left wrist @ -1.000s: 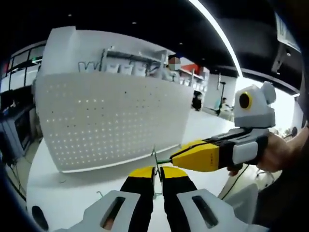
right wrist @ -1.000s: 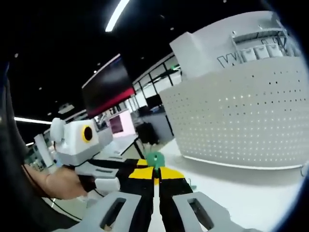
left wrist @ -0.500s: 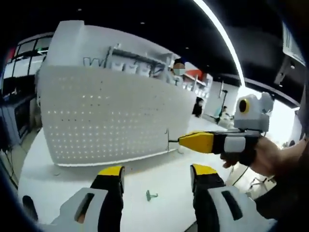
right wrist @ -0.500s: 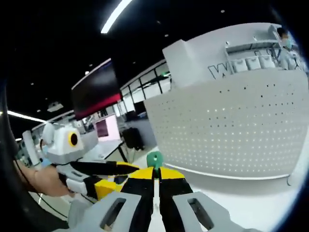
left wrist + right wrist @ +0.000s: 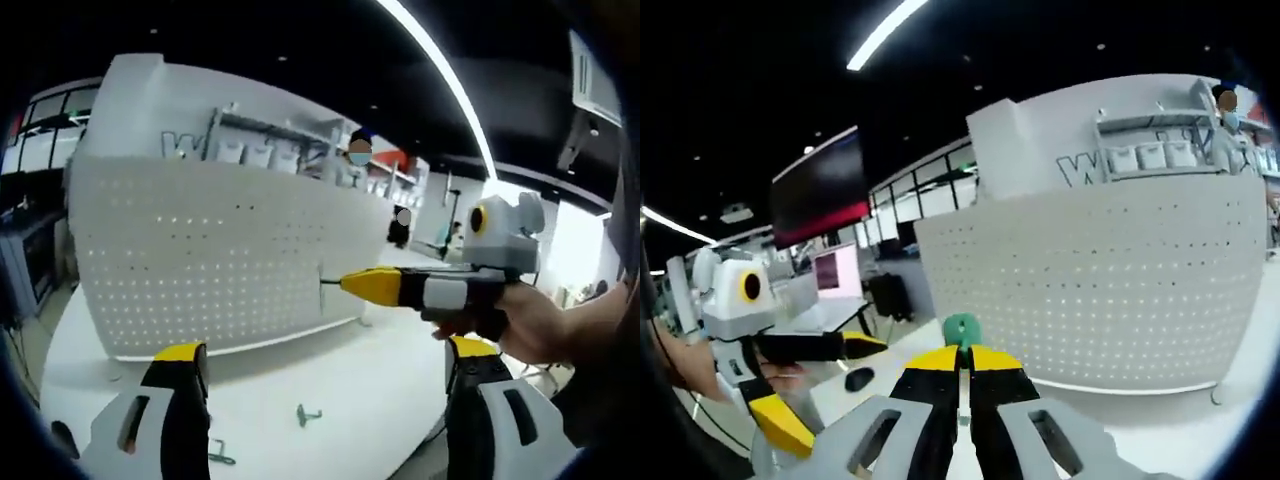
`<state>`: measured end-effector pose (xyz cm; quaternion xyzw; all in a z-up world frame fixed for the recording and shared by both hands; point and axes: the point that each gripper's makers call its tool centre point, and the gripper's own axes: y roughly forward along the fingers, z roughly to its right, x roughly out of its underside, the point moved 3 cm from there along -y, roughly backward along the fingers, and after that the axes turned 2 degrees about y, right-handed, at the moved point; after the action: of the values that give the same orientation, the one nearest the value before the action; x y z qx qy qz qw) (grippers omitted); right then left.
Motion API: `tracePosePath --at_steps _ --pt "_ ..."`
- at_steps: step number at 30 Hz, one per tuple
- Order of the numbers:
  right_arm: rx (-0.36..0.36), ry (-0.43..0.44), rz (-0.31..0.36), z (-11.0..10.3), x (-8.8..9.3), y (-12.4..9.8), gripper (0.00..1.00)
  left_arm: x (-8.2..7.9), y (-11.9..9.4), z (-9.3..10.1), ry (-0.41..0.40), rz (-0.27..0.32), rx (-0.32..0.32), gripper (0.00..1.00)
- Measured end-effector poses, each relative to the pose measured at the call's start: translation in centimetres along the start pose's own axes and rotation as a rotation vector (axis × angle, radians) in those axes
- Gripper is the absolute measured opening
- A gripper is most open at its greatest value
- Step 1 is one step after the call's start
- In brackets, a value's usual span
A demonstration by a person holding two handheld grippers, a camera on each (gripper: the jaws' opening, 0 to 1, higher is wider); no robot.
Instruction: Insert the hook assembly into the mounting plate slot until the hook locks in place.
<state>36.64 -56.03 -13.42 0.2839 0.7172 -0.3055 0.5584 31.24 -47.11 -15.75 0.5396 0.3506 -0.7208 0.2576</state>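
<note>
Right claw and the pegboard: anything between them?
Nothing: in the left gripper view the right claw, shut on the hook, has its tip right at the pegboard.

The left gripper view looks forward from low over the white tabletop (image 5: 330, 370), facing the upright white pegboard (image 5: 200, 260) from near, with the right gripper (image 5: 345, 283) entering from the right. The right gripper view faces the same pegboard (image 5: 1100, 290) more from its side, also near, with the left gripper (image 5: 835, 375) at lower left. Both views share the pegboard and tabletop (image 5: 1160, 425).
</note>
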Motion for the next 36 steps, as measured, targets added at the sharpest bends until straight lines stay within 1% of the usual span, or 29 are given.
tracePosePath --at_steps 4,9,17,18,22,27,32,36 --pt "0.031 -0.010 0.014 0.9 -0.4 0.2 0.00 0.3 0.1 0.2 -0.007 -0.004 0.012 1.00" --pt "0.080 -0.013 0.023 2.5 -0.6 0.6 0.00 0.6 0.2 0.3 -0.004 -0.011 0.012 1.00" --pt "0.170 -0.026 0.055 4.9 -1.6 1.2 0.00 1.4 -0.3 -0.6 -0.026 -0.031 -0.010 1.00" --pt "0.193 -0.045 0.053 5.3 -1.6 1.3 0.00 1.5 -0.3 -0.6 -0.027 -0.033 -0.009 1.00" --pt "0.222 -0.076 0.051 5.9 -1.7 1.8 0.00 1.9 -0.4 -0.7 -0.034 -0.042 -0.009 1.00" --pt "0.251 -0.079 0.068 6.6 -1.9 2.4 0.00 2.4 -0.4 -0.8 -0.044 -0.057 -0.004 1.00" --pt "0.277 -0.080 0.083 7.6 -2.4 3.2 0.00 2.4 -0.4 -1.1 -0.043 -0.062 -0.004 1.00" --pt "0.314 -0.075 0.108 8.8 -3.3 3.5 0.00 2.3 -0.5 -1.4 -0.040 -0.065 -0.010 1.00"
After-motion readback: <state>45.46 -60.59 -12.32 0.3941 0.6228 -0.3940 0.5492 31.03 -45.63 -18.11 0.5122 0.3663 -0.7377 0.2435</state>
